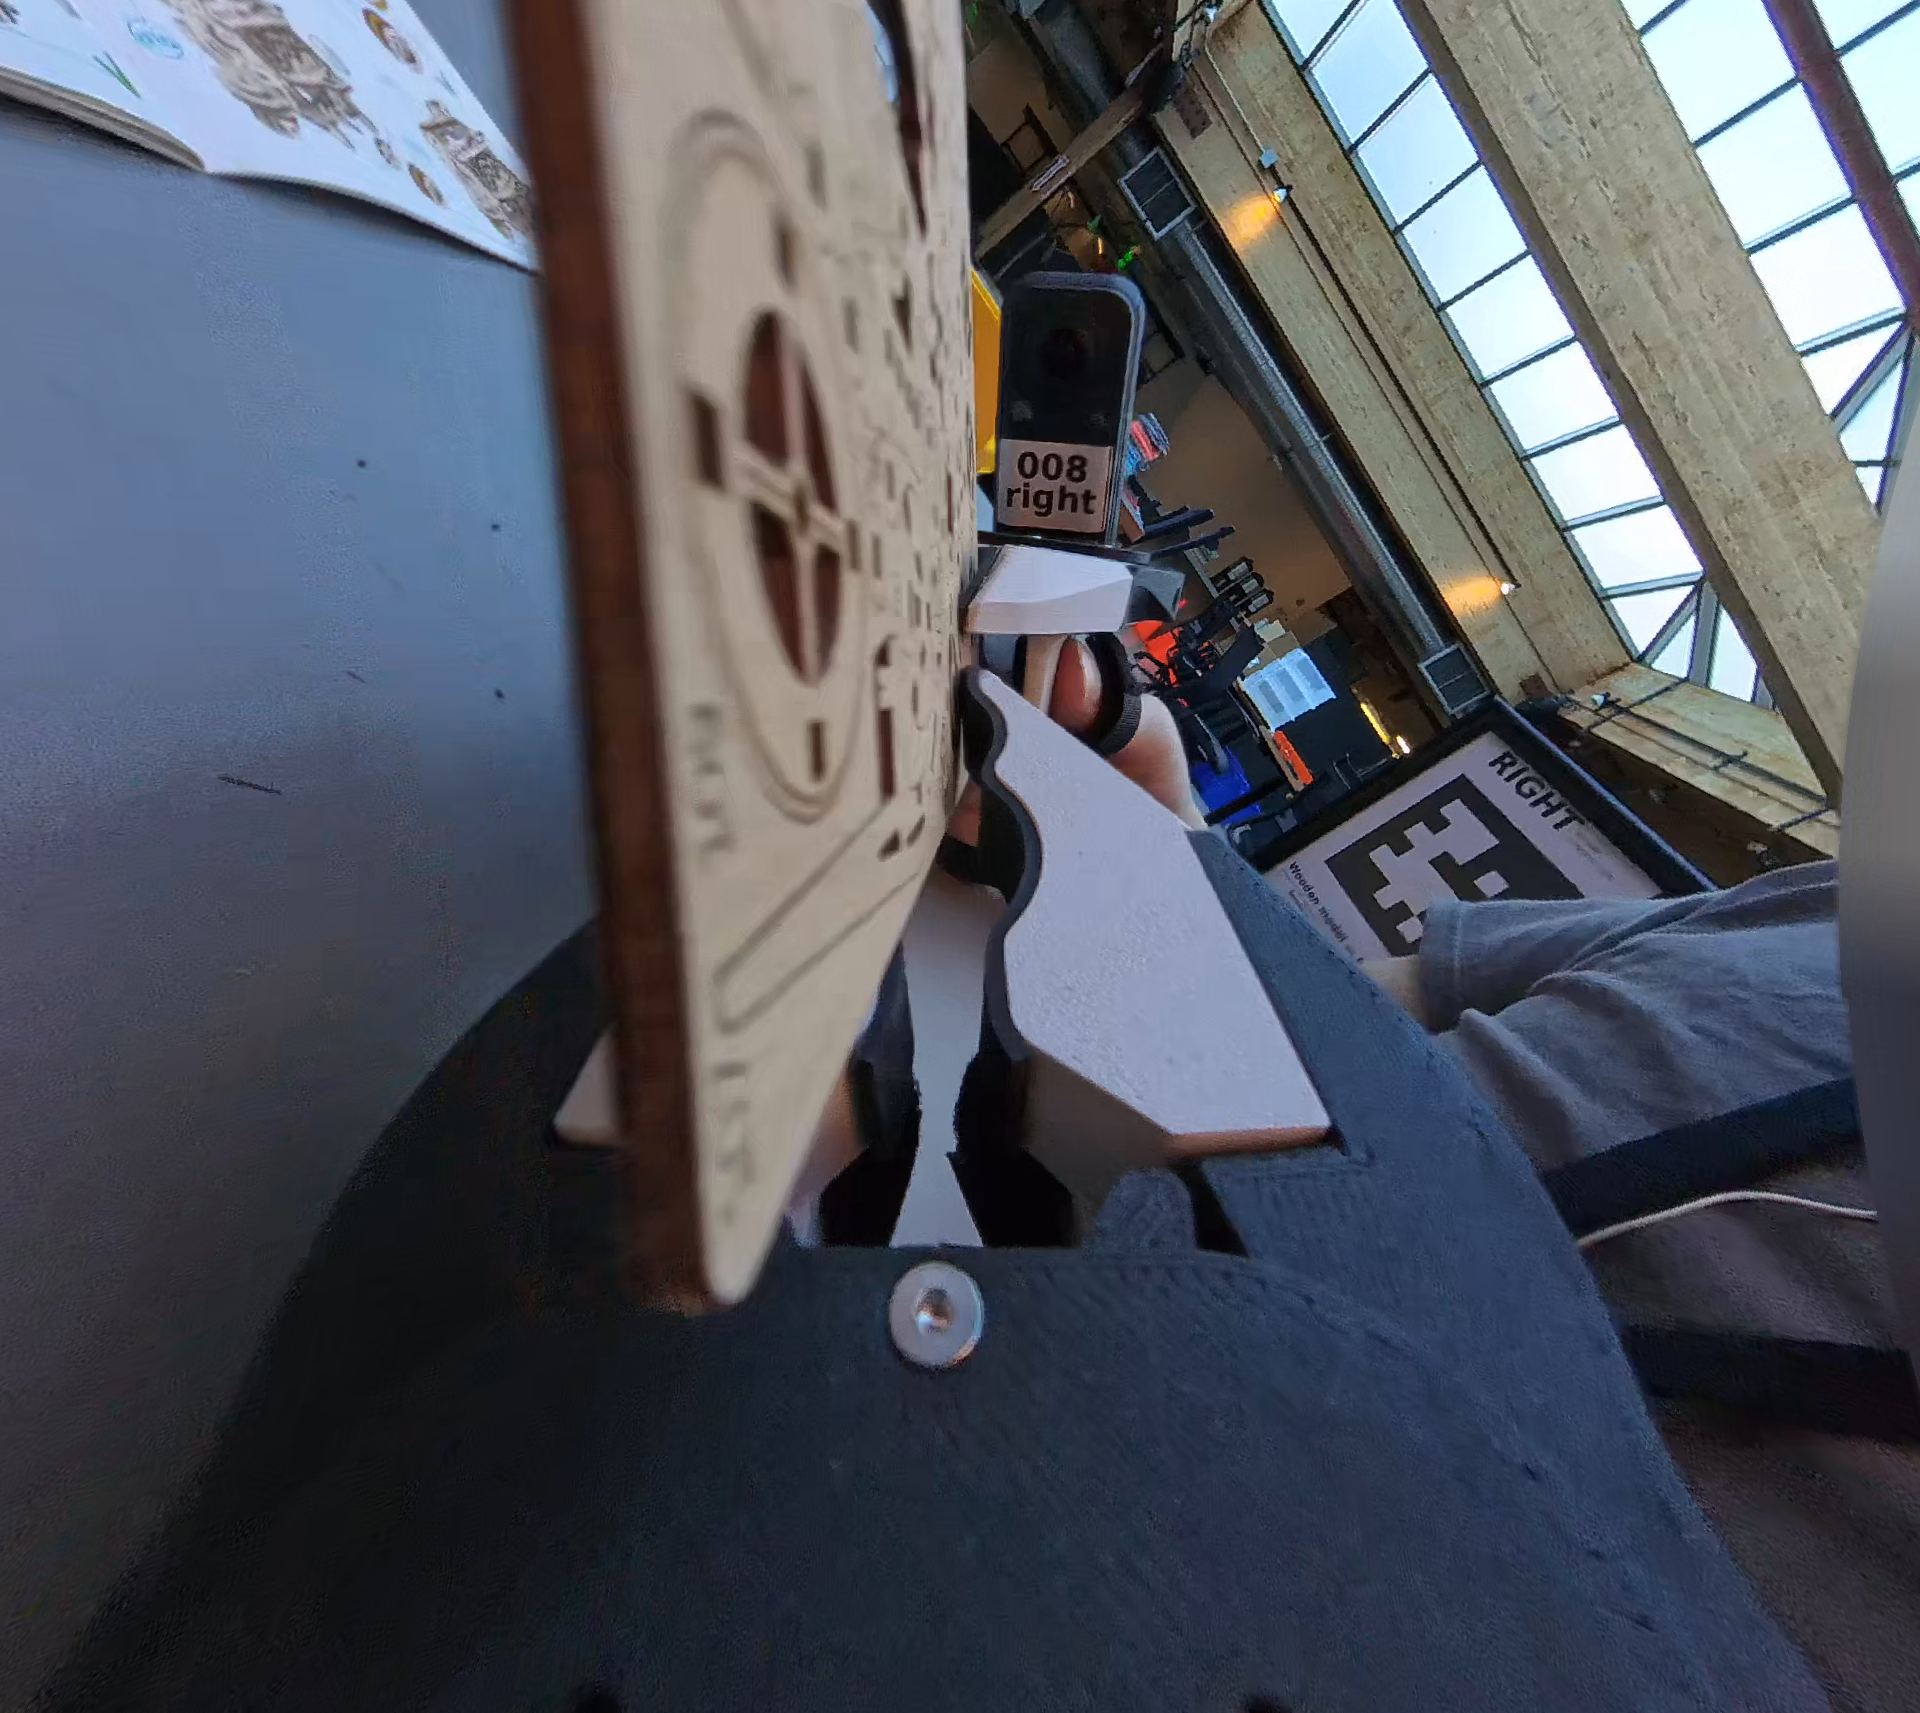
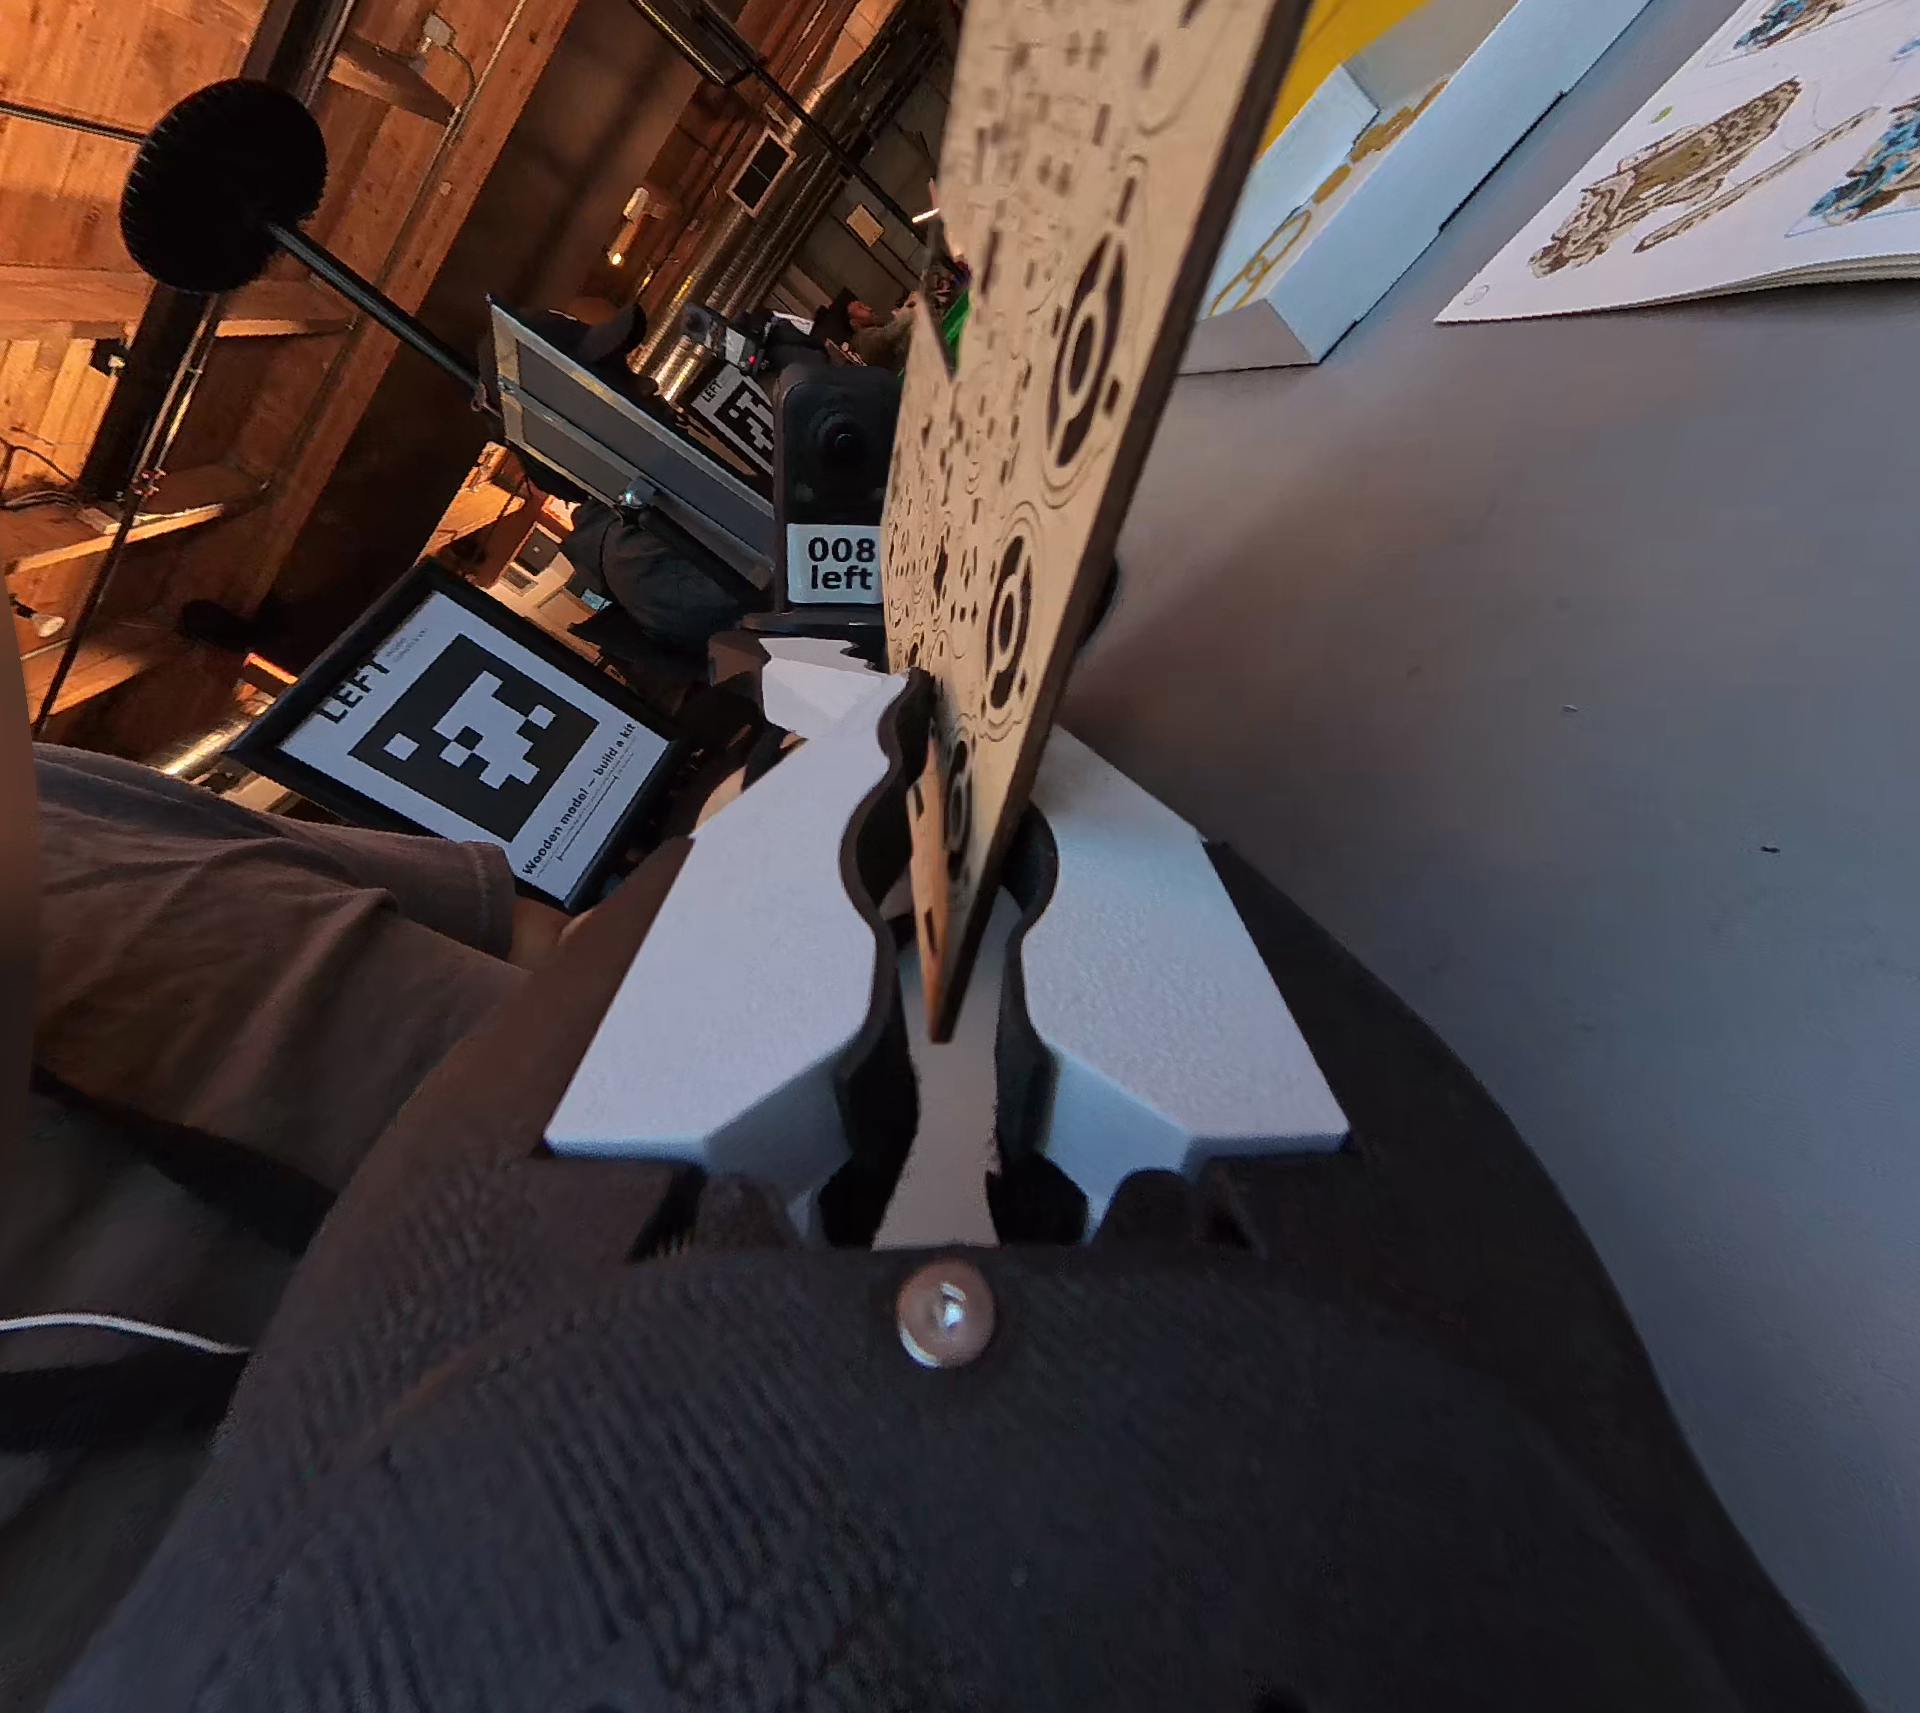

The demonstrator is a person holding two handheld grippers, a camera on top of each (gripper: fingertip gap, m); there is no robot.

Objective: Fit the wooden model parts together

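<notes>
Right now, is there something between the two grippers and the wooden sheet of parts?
No. The wooden sheet sits directly between the fingers of the right gripper, and the left gripper clamps its other edge. Nothing visible lies between.

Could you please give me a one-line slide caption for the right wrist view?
Right tool clamps a laser-cut wooden sheet edge-on above a grey table, facing the left tool, with an open booklet behind.

One wooden sheet [image 1: 769, 520] of laser-cut model parts, pale plywood with dark burnt edges. It stands on edge above the grey table, tilted slightly. Its face is engraved with part outlines: large circles, a spoked round cutout, many small slots. In the right wrist view the same sheet [image 2: 1091, 292] shows ringed round parts. Some openings are already empty.
</notes>
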